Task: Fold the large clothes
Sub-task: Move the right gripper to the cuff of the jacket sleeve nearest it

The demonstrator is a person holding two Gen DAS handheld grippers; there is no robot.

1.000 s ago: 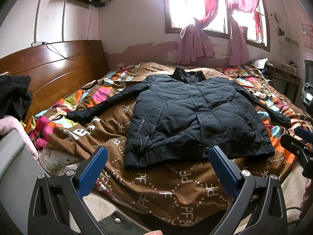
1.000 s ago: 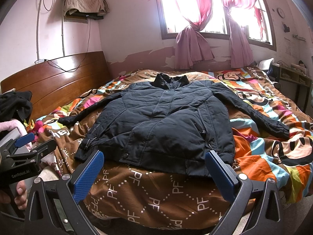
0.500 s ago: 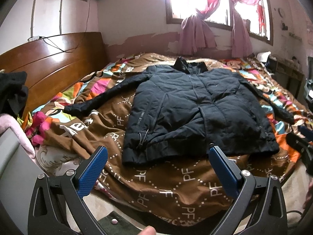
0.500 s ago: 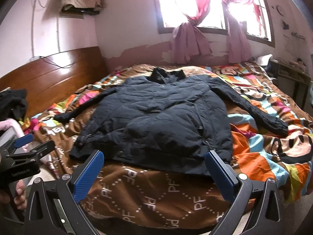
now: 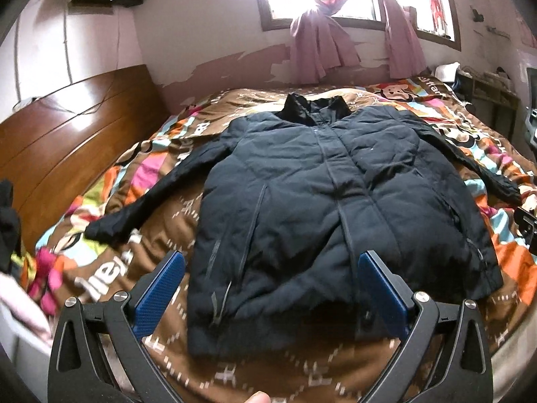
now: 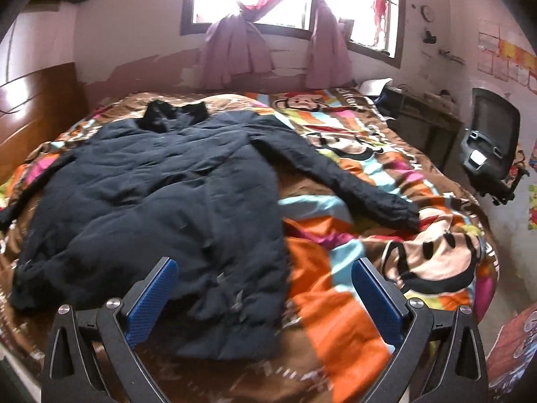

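Right now the dark coat lies flat on the bed, collar far away, hem close; the left tool hangs over the hem, fingers wide apart; the right tool, also wide apart and empty, is nearer the right sleeve.

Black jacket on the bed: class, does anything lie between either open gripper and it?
Nothing visible does. The black jacket lies flat on the patterned bedspread, directly ahead of the left gripper and right gripper.
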